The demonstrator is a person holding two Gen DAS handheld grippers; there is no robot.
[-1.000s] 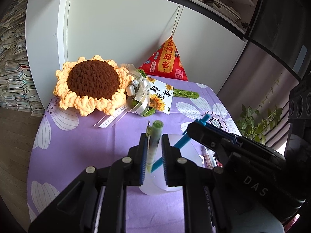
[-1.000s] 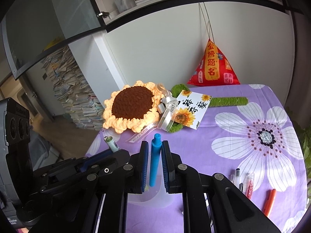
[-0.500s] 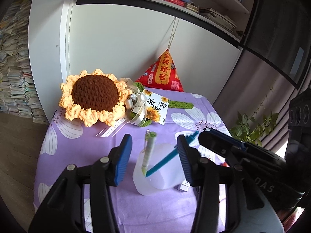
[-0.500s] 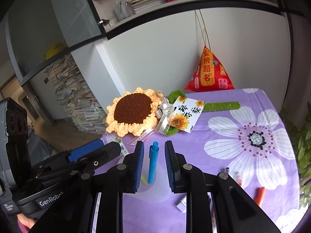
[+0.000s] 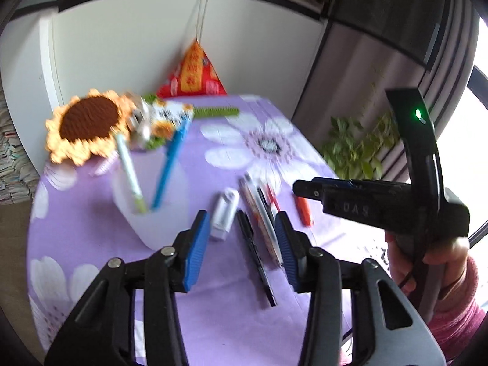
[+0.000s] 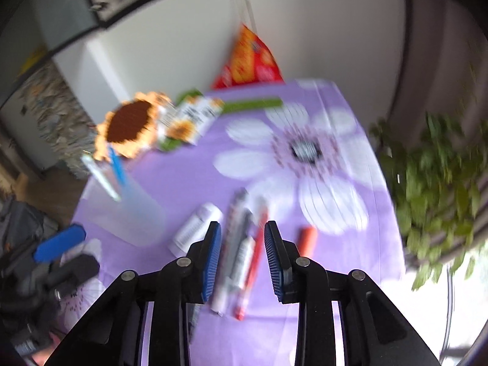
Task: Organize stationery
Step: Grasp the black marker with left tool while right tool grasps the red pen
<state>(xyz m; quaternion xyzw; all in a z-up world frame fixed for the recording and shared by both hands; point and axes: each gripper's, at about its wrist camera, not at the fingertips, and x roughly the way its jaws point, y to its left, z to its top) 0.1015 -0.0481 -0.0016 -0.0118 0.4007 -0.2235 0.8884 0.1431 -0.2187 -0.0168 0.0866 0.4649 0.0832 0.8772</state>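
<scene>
Below the right gripper (image 6: 242,251), jaws opening and empty, loose pens (image 6: 244,244) on purple tablecloth (image 6: 335,259).

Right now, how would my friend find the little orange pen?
Start at the purple flowered tablecloth and find the row of loose pens beside the white cup. The orange pen lies at the row's window end, alone, shorter and stubbier than the others.

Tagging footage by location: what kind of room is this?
Probably a home study: a table under a purple floral tablecloth, book stacks on the floor, a potted plant beside it.
</scene>
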